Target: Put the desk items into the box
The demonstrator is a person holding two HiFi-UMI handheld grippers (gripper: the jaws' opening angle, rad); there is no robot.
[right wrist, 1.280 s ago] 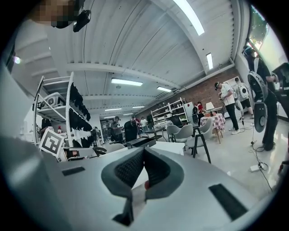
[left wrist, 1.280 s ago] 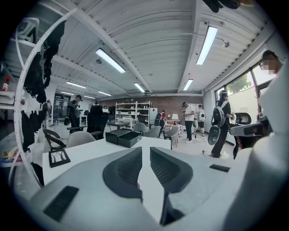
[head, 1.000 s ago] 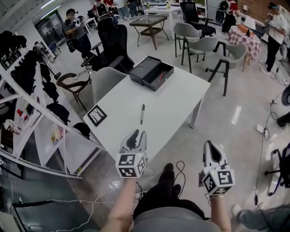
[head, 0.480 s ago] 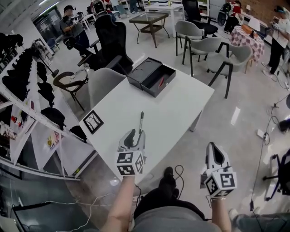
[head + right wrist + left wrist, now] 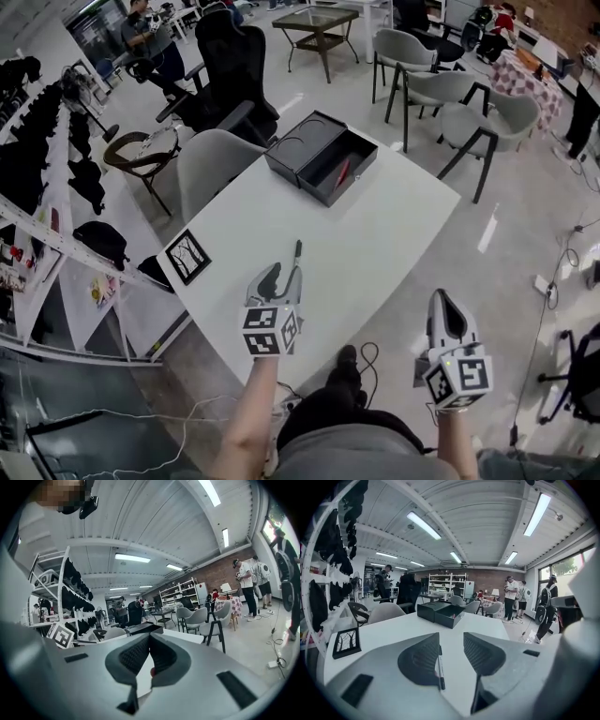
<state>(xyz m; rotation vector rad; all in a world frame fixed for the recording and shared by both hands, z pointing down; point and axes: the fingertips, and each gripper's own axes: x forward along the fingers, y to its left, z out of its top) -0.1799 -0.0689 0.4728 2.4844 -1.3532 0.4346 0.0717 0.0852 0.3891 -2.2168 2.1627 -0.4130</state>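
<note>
Now left gripper (image 5: pixel 284 275) fingers just opening, spread, pen (image 5: pixel 440 667) between; right gripper (image 5: pixel 443 303) fingers together, empty.

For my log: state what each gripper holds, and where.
Nothing is held. The left gripper's jaws have just been opening and stand apart around the pen; the right gripper's jaws are together, empty.

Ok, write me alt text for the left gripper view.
The left gripper, its jaws open and just now opening wider, frames a black pen that lies ungripped on a white table. A black box sits open at the table's far end, and a small framed picture stands at the left edge.
</note>
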